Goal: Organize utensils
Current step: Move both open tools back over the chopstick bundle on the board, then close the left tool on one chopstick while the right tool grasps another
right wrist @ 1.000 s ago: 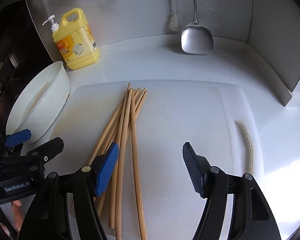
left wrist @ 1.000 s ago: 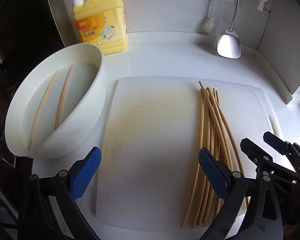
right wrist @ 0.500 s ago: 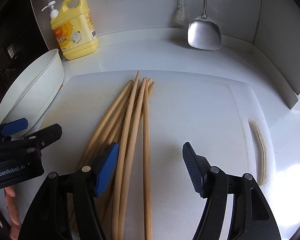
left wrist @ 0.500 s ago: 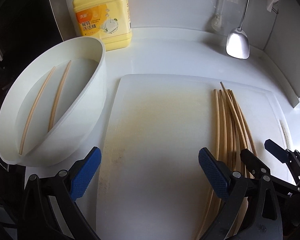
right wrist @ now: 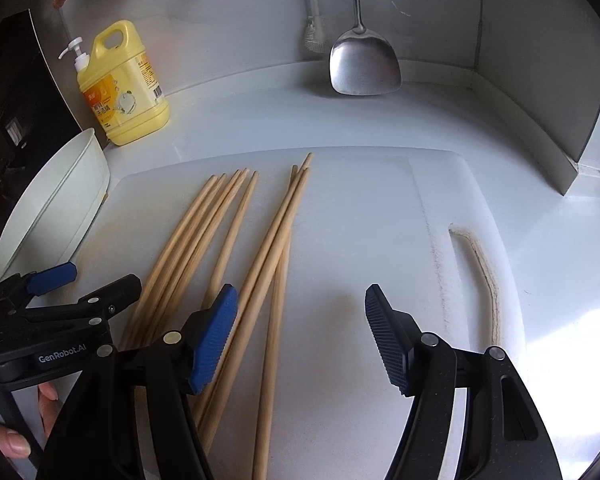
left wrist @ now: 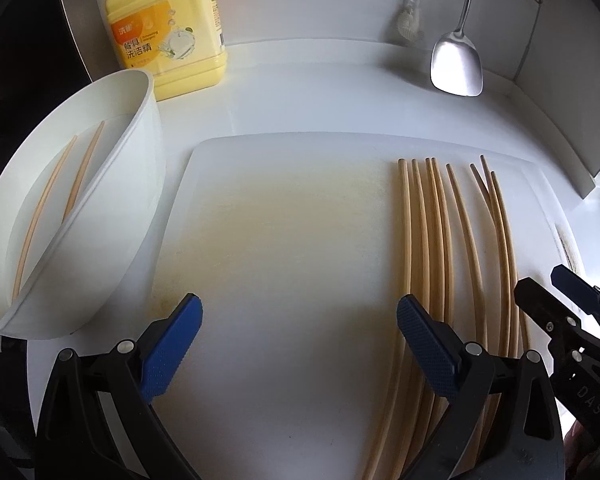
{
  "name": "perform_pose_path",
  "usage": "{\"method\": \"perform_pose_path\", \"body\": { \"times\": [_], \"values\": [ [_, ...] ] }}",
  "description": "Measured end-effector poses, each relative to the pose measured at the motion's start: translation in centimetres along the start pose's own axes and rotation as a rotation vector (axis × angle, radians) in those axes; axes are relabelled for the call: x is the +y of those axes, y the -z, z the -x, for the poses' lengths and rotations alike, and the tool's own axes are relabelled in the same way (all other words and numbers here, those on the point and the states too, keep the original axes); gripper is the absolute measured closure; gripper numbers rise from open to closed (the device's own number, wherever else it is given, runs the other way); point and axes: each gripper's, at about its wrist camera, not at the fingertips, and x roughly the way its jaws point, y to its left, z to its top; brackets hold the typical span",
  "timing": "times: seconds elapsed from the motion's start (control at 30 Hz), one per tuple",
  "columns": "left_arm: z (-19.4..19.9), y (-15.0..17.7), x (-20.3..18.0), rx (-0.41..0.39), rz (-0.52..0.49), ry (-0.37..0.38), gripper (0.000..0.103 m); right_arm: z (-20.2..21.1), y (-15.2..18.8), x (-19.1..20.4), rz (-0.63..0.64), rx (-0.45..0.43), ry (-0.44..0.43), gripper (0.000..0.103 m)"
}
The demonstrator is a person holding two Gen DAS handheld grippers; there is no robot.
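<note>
A white cutting board lies on a white kitchen counter. Seen from the left wrist camera, a set of wooden chopsticks lies lengthwise on the board's three o'clock side. A second ago they formed one tight bundle; now they are fanned apart, with four close together, one alone, and three crossing at their far tips. That spread suggests single sticks can now be picked out more easily. The left gripper stands open and empty over bare board at six o'clock, its right pad just beside the nearest sticks. A white oval basin sits at nine o'clock, touching the board's edge or very near it, with two chopsticks already lying inside. In my judgement the sorting is at an early stage, with most sticks still on the board. From the right wrist camera, the right gripper is also open and holds nothing; its left pad hangs over the crossing sticks at seven o'clock. A yellow detergent bottle stands at eleven o'clock, and a metal spatula hangs at one o'clock against the back wall.
</note>
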Motion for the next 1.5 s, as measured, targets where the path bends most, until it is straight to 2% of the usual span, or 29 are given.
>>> {"method": "perform_pose_path", "body": {
  "times": [0.17, 0.37, 0.57, 0.67, 0.73, 0.77, 0.87, 0.93, 0.97, 1.0, 1.03, 1.1, 1.13, 1.37, 1.5],
  "values": [
    [0.0, 0.0, -0.1, -0.006, -0.007, -0.001, 0.007, -0.3, 0.3, -0.2, 0.023, 0.020, 0.054, 0.039],
    [-0.1, -0.1, -0.4, 0.001, -0.013, 0.017, 0.006, -0.7, 0.7, 0.4, 0.057, 0.031, 0.072, 0.040],
    [-0.7, -0.2, -1.5, 0.010, -0.057, -0.015, 0.005, -0.9, 0.6, 0.5, 0.079, 0.035, 0.103, 0.040],
    [-0.8, -0.2, -1.0, 0.016, -0.036, 0.002, 0.005, -1.0, 0.6, 0.7, 0.081, 0.028, 0.105, 0.040],
    [-0.9, -0.5, -1.2, 0.012, -0.030, 0.002, 0.006, -0.9, 0.7, 0.9, 0.092, 0.017, 0.101, 0.046],
    [-0.9, -0.5, -1.3, 0.007, -0.032, -0.001, 0.009, -0.9, 0.8, 1.2, 0.105, 0.013, 0.099, 0.049],
    [-0.5, -0.4, -1.8, -0.003, -0.033, 0.042, 0.029, -0.9, 0.9, 2.0, 0.147, 0.004, 0.086, 0.067],
    [-0.2, -0.3, -2.3, -0.009, -0.049, 0.049, 0.039, -0.9, 1.0, 2.7, 0.178, 0.002, 0.082, 0.082],
    [0.0, -0.3, -2.5, -0.012, -0.057, 0.053, 0.048, -0.9, 1.0, 2.9, 0.187, 0.002, 0.078, 0.085],
    [0.2, -0.2, -2.8, -0.014, -0.066, 0.060, 0.060, -0.9, 1.0, 3.1, 0.194, 0.001, 0.075, 0.092],
    [0.3, -0.2, -3.1, -0.015, -0.078, 0.066, 0.066, -0.9, 1.0, 3.2, 0.202, -0.001, 0.082, 0.096],
    [0.6, 0.0, -3.7, -0.013, -0.099, 0.076, 0.089, -0.9, 1.0, 3.2, 0.196, -0.001, 0.079, 0.096],
    [0.6, 0.1, -4.0, -0.011, -0.107, 0.079, 0.095, -0.8, 0.9, 3.0, 0.184, 0.001, 0.070, 0.097],
    [0.8, 0.1, -3.2, 0.015, -0.072, 0.103, 0.096, -0.4, 0.7, 1.7, 0.108, 0.004, 0.034, 0.097],
    [1.9, -0.5, -2.2, 0.002, -0.037, 0.112, 0.096, 0.4, 0.2, 0.6, 0.064, -0.013, 0.028, 0.097]
  ]
}}
